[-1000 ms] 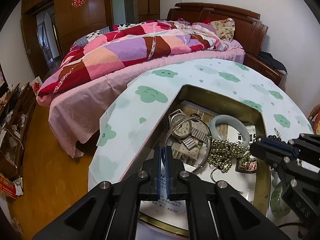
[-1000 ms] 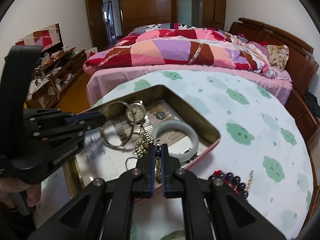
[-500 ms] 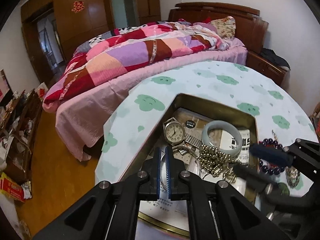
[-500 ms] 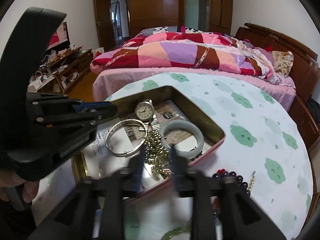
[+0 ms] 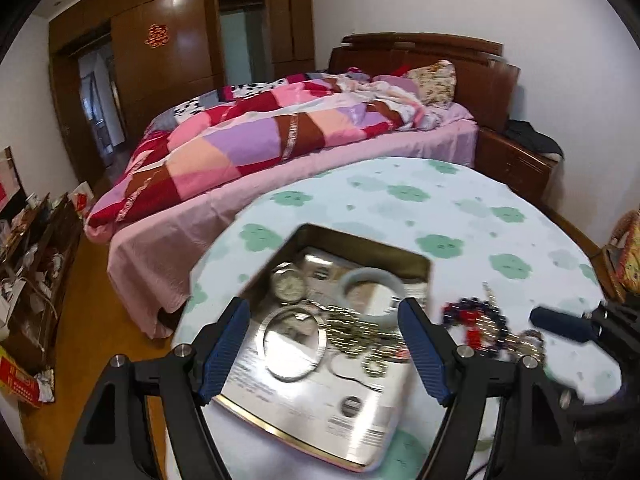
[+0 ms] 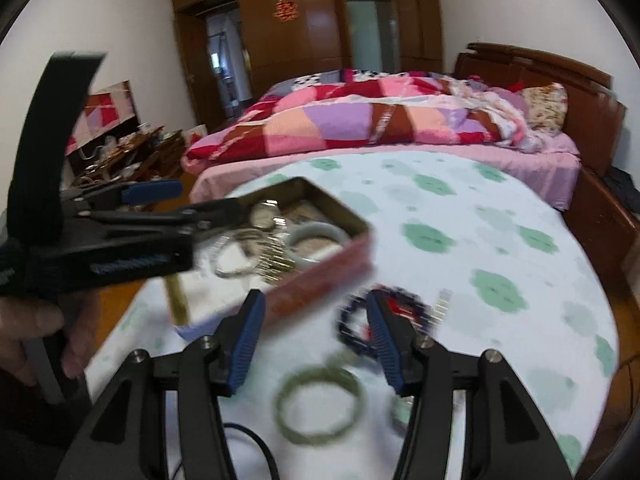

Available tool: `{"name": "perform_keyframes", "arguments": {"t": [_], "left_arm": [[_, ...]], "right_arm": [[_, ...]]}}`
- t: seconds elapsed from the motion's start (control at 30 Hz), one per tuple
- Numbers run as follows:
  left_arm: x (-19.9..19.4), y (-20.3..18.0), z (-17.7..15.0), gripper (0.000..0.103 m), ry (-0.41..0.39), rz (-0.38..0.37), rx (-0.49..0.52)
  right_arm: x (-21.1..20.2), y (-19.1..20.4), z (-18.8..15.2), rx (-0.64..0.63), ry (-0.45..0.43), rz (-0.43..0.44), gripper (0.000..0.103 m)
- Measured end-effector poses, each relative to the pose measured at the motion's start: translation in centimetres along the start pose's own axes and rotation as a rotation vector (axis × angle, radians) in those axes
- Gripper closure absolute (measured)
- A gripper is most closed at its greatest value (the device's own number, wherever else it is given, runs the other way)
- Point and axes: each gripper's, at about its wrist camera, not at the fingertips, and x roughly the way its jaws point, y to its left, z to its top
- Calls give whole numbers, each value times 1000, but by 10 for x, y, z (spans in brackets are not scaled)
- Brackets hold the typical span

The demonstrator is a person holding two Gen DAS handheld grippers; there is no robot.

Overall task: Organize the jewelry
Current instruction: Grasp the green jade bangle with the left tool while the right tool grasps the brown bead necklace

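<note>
A metal tin [image 5: 418,258] [image 6: 320,280] on the round table holds a watch [image 5: 288,285], a silver bangle [image 5: 292,346], a pale jade bangle [image 5: 372,290] and a gold bead chain [image 5: 356,330]. My left gripper [image 5: 324,346] is open and empty above the tin; it also shows in the right wrist view [image 6: 188,196]. My right gripper [image 6: 316,344] is open and empty over the table beside the tin. A green bangle [image 6: 320,404] lies below it, and a dark bead bracelet [image 6: 360,320] lies by its right finger.
The table has a white cloth with green clouds [image 5: 440,208]. A bed with a patchwork quilt [image 5: 260,140] stands behind it. A low shelf with clutter [image 5: 28,264] is at the left. A black cable [image 6: 256,444] lies near the table's front edge.
Both grippers have opened from shut. The left gripper has drawn back above the tin. The right gripper has moved right, out of the tin, to the table beside it.
</note>
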Motion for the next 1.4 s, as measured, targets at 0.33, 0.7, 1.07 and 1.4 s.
{"name": "perform_keyframes", "arguments": {"t": [0.33,0.7,1.07,1.4], "left_arm": [[0,-68,-25,26,56,-49,188],[21,-98,-49,50,163,-134,259],[43,-102,-66,82,260,-191,265],[26,-107,-65,98,178,-233,294]], "right_arm": [[15,-74,-14,102,110,-136,58],[16,-105,-39,104,198,-51,61],[29,-80,-48,24,217,1,85],[19,-78,-41,41,179,26,91]]}}
